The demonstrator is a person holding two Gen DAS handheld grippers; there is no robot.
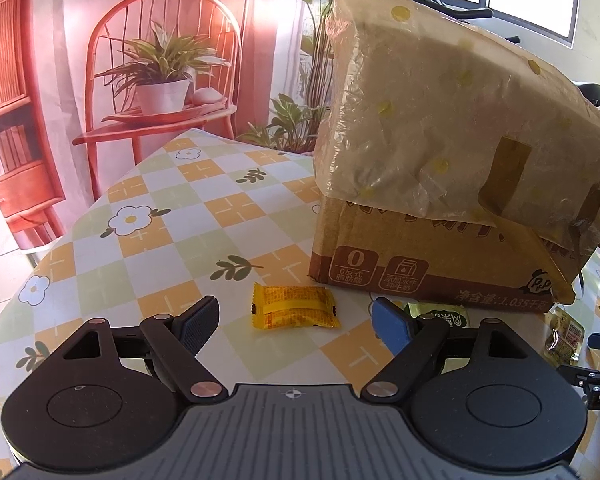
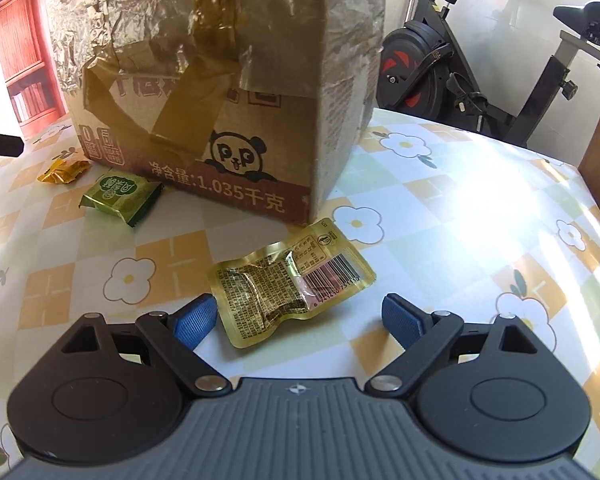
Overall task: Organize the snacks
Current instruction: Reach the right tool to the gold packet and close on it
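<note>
Yellow snack packet (image 1: 295,306) lies on the bench (image 1: 228,216) at lower centre, framed by the released left gripper (image 1: 296,322). Right gripper (image 2: 300,322), also released, brackets a gold pouch (image 2: 290,290), probably both lined up for the cardboard box (image 2: 236,92).

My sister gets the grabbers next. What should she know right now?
Left gripper: open, holding nothing, aimed at the yellow candy packet lying on the table just ahead of its fingers.
Right gripper: open, holding nothing, with the gold vacuum-sealed snack pouch lying between its fingers, not gripped.
A green snack packet lies against the front of the cardboard box, between the other two snacks.
The box stands on the checkered tablecloth, its top wrapped in plastic.
Done: nothing visibly sorted; all three snacks lie loose on the table.
Left: pick up each snack and put it where it belongs.
</note>
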